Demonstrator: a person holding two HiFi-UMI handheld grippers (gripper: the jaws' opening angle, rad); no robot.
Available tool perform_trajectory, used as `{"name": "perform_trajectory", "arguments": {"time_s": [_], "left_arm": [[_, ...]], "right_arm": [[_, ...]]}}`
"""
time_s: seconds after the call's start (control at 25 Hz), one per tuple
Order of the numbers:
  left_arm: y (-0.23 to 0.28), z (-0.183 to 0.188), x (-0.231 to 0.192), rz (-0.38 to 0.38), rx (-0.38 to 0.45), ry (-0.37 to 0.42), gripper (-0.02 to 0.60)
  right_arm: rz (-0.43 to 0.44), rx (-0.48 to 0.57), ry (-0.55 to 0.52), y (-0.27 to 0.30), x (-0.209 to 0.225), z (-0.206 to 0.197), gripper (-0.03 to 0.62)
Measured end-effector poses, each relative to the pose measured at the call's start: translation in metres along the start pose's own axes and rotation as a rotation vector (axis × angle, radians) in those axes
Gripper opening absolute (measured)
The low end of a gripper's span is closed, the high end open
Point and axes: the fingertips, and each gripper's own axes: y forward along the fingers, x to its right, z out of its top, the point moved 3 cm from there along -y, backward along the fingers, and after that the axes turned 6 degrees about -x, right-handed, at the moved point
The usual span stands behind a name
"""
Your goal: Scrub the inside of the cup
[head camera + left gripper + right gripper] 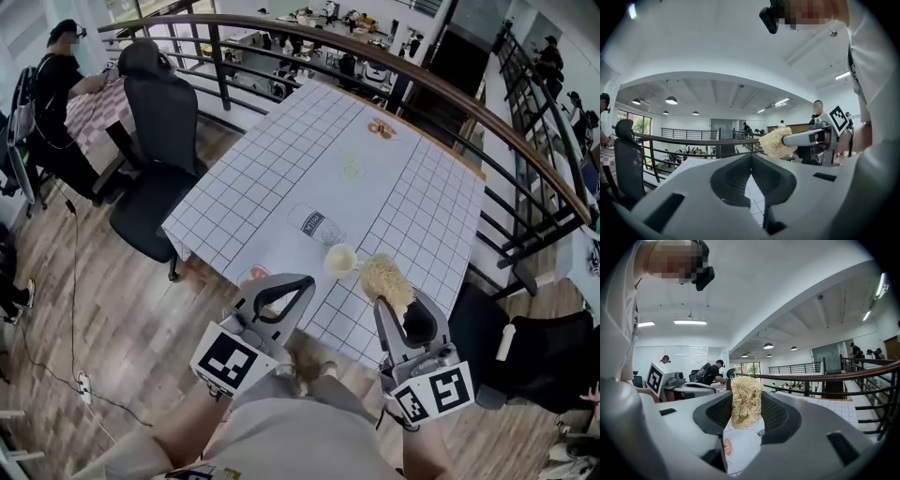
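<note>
- Cup (pixel 340 260), head view: upright on the table (pixel 272 169) near its close edge, just ahead of both grippers. One only. Probably light, stiff and smooth, so apt to slide or tip under scrubbing; best clamped at the rim wall.
- Same view: one loofah (pixel 386 279) pinched in the right gripper (pixel 398 300), just beside the cup; left gripper (pixel 292 281) empty; one clear glass (pixel 316 225) lying just behind the cup.
- Left gripper view: jaws closed together on nothing; no cup in sight.
- Right gripper view: jaws clamped on the loofah, soft and springy by the look; no cup in sight.
</note>
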Motion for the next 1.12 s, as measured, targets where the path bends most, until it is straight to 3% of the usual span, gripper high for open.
{"name": "perform_trajectory", "arguments": {"time_s": [0.36, 0.6, 0.72, 0.84, 1.12], "left_arm": [[0.020, -0.001, 0.008, 0.046, -0.011, -0.026, 0.014], [0.039, -0.019, 0.002, 0.046, -0.029, -0.025, 0.015], [0.052, -0.033, -0.003, 0.035, -0.040, 0.015, 0.015], [0.070, -0.051, -0.009, 0.005, -0.063, 0.064, 0.085], [0.115, -0.105, -0.025, -0.035, -0.166, 0.041, 0.137]], "right_arm": [[0.076, -0.039, 0.002, 0.009, 0.026, -0.009, 0.169], [0.100, -0.132, -0.015, 0.028, 0.045, -0.029, 0.169], [0.127, -0.186, -0.029, 0.043, 0.053, -0.042, 0.169], [0.142, -0.238, -0.046, 0.061, 0.061, -0.055, 0.169], [0.192, -0.400, -0.102, 0.105, 0.075, -0.096, 0.169]]}}
